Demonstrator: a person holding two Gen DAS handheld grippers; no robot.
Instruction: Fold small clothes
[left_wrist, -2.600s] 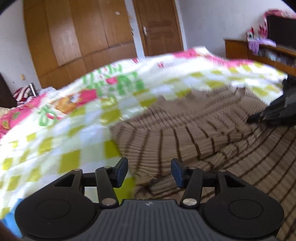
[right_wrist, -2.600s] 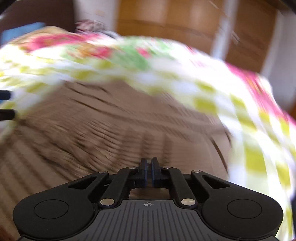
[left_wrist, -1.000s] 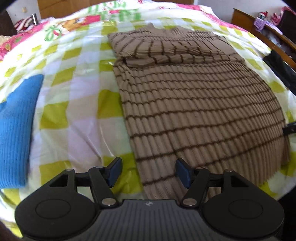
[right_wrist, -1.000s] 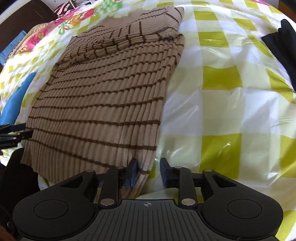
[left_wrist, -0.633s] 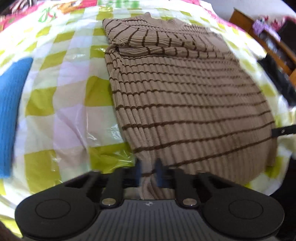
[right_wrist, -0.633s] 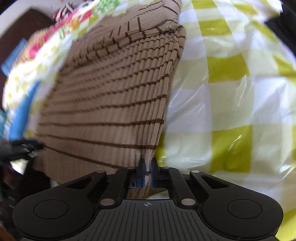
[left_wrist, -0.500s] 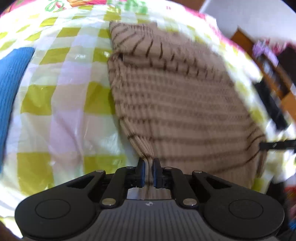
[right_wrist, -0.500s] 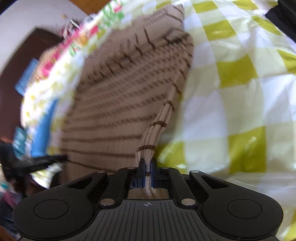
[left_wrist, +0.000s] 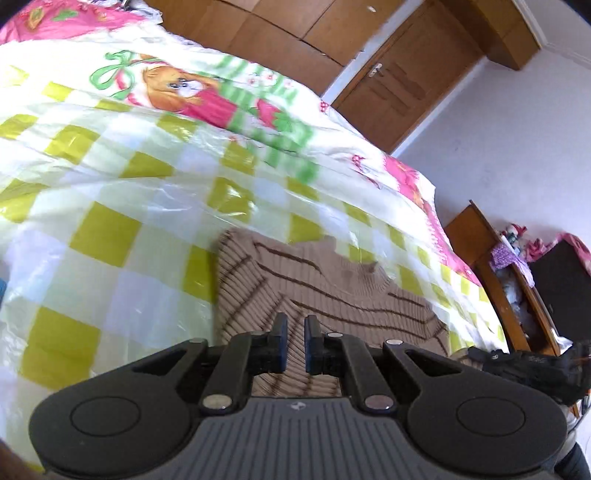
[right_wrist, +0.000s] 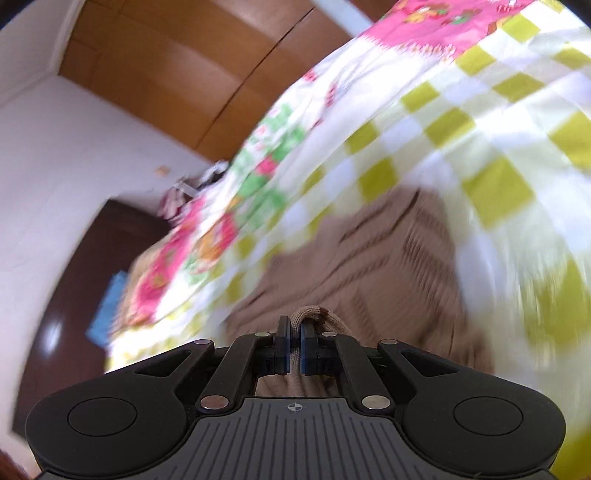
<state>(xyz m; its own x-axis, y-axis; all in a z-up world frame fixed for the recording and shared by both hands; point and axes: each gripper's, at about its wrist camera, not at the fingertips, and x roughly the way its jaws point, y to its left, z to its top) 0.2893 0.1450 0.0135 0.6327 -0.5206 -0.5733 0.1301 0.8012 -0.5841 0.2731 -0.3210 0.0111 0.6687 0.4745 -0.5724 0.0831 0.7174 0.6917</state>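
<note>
While both wrists tilt toward the far wall, your two grippers each have hold of the brown striped sweater (left_wrist: 332, 291). Left gripper (left_wrist: 294, 345): jaws drawn close with a narrow slot between them; ribbed knit fills that slot, so it reads as clamped on the sweater's fabric. Right gripper (right_wrist: 291, 347): jaws pinched on a bunched fold of the same knit, the fold poking up above the fingertips (right_wrist: 283, 332). Right view is heavily smeared, detail poor.

Sweater lies on the checked bedspread (left_wrist: 122, 206), yellow-green and white squares with a pink cartoon border further up. Collar end sits furthest from you, one sleeve folded across the chest. Near part is lifted off the bed into your grips.

Wooden wardrobe (left_wrist: 280, 26) and door (left_wrist: 399, 85) stand behind the bed. Wooden shelf (left_wrist: 491, 266) with clutter at right. Your right-hand tool shows dark at the left view's right edge.
</note>
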